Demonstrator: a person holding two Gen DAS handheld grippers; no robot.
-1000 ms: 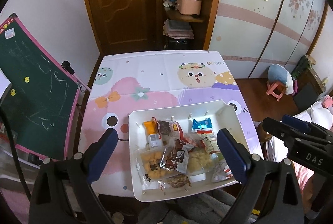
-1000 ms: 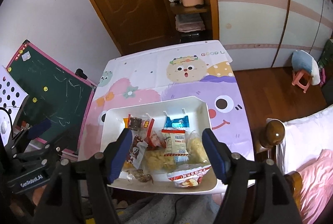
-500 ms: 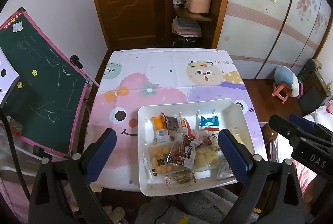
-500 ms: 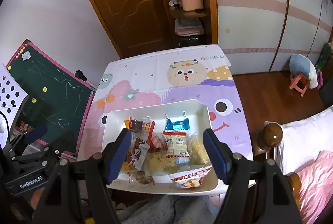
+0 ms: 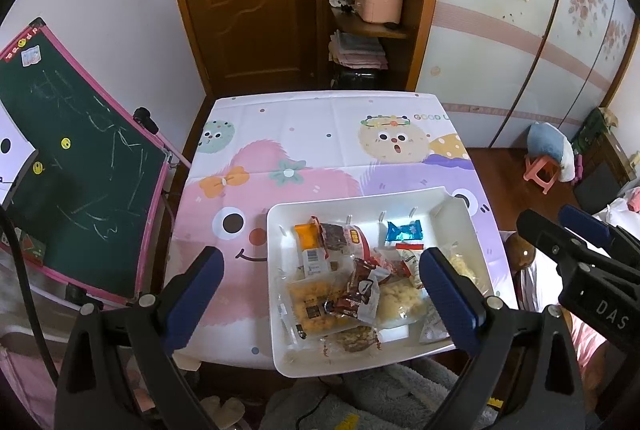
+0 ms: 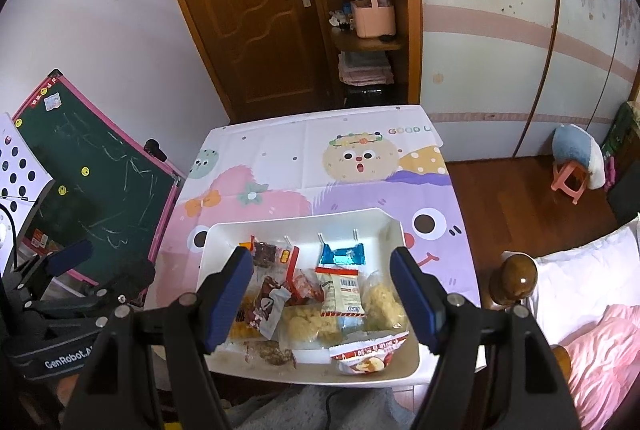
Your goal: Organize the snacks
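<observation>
A white tray point(image 5: 280, 294) point(image 6: 216, 234) sits at the near right of the table and holds several wrapped snacks. Among them are a blue packet point(image 5: 404, 230) point(image 6: 343, 255), an orange packet point(image 5: 307, 235), a brown-and-white packet point(image 5: 360, 290) point(image 6: 267, 304) and a red-edged packet point(image 6: 366, 352) at the tray's near side. My left gripper point(image 5: 320, 296) is open and empty, high above the tray's near left part. My right gripper point(image 6: 322, 300) is open and empty, high above the tray's middle.
The table wears a cartoon cloth point(image 5: 320, 134). A green chalkboard with a pink frame point(image 5: 72, 170) leans at its left. A wooden door and shelves point(image 5: 360, 10) stand behind. A pink stool point(image 5: 542, 172) and a bed with a wooden post point(image 6: 516, 276) are at the right.
Both grippers have risen and drawn back a little, so the table and tray look smaller and farther. The snacks have not moved. Both grippers stay open.
</observation>
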